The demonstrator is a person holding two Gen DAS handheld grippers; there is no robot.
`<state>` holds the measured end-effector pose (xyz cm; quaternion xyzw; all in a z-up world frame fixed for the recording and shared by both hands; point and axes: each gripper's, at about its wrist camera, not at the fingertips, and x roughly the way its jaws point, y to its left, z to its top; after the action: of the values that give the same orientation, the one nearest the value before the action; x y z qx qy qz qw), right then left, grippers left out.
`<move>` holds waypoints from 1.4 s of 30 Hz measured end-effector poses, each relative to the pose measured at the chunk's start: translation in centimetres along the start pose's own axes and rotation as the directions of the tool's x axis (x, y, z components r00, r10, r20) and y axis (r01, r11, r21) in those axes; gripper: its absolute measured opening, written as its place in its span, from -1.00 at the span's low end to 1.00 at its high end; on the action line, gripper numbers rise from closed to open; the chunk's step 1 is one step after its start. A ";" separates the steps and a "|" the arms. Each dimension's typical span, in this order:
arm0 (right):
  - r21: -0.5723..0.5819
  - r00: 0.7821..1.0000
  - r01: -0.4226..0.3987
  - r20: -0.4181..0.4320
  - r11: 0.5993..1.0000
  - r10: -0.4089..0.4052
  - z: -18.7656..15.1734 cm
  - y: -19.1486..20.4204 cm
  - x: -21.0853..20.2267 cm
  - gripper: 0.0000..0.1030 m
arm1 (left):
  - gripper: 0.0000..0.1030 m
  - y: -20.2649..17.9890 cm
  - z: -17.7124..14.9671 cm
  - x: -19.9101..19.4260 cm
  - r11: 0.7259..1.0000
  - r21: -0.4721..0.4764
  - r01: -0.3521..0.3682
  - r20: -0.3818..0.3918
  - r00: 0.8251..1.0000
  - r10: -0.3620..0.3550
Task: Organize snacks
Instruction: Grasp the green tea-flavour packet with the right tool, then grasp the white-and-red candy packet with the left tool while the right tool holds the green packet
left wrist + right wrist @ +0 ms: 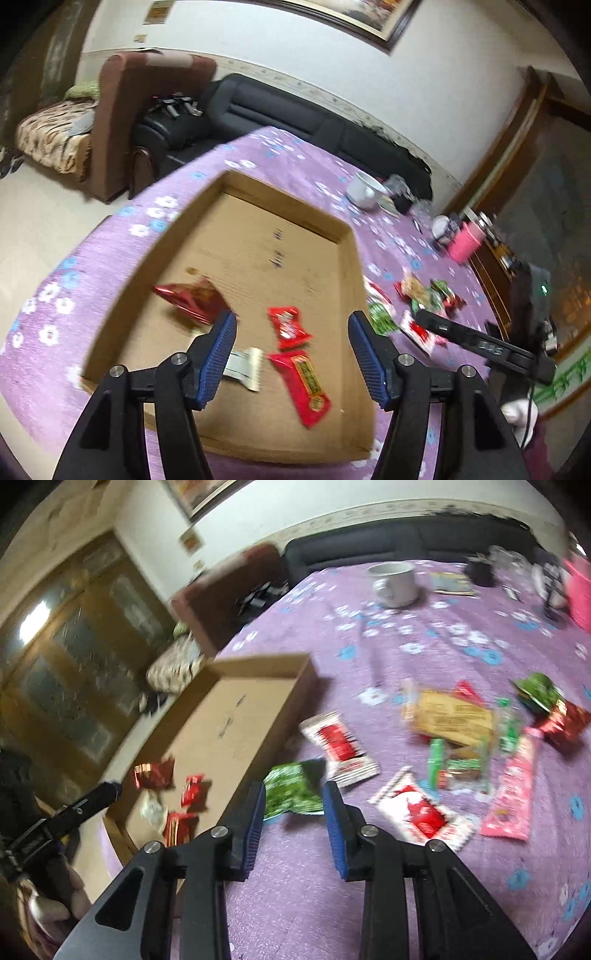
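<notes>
Right wrist view, nearest: right tool (293, 788) set about half closed, with green packet (295, 794) filling the gap between the blue pads (255, 812). Could not be told whether clamped or merely straddled; blurred by motion. Sat over the purple tabletop (295, 886), just beside the near wall of the cardboard tray (258, 661).

Judged as the step in hand: securing the green packet for transfer into the tray.
- Was best gripped on the packet body, not on a crimped end, to avoid slipping.
- Needed lifting clear of the tray wall before moving across, to avoid snagging the rim.
- Needed release low over bare cardboard, away from snacks already inside.

Farther right: white-and-red packets (340, 749), a yellow biscuit pack (450, 712) and a pink packet (513, 794), loose on the tabletop, not yet sorted. Beyond, a white mug (395, 579).

Left wrist view: left tool (292, 315) spread wide and empty, hovering above the tray. Below it, a long red packet (303, 384), a small red packet (288, 326), a white wrapper (243, 365) and a shiny red packet (192, 299), inside the tray.
</notes>
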<state>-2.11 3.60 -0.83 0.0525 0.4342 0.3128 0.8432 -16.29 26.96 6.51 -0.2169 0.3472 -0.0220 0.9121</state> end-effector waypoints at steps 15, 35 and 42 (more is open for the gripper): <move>-0.017 0.997 -0.014 -0.073 1.000 0.013 -1.8 -0.7 2.0 -0.42 | 0.29 -4.8 -1.0 1.0 0.990 0.125 0.063 -0.063 0.996 -0.056; 0.269 0.991 0.025 0.122 0.963 -0.060 -6.6 -15.4 -7.7 -0.43 | 0.28 -18.5 -2.9 14.3 0.964 0.225 0.140 -0.315 0.947 -0.064; 0.301 0.989 0.002 0.139 0.954 -0.046 -7.0 -16.1 -8.3 -0.43 | 0.08 -22.0 -4.5 17.5 0.895 0.446 0.000 -0.236 0.965 0.117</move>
<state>-3.23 -15.35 -5.12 0.1972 0.4150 0.2285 0.8583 -3.44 2.01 1.63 0.0110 0.4544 -0.1005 0.8850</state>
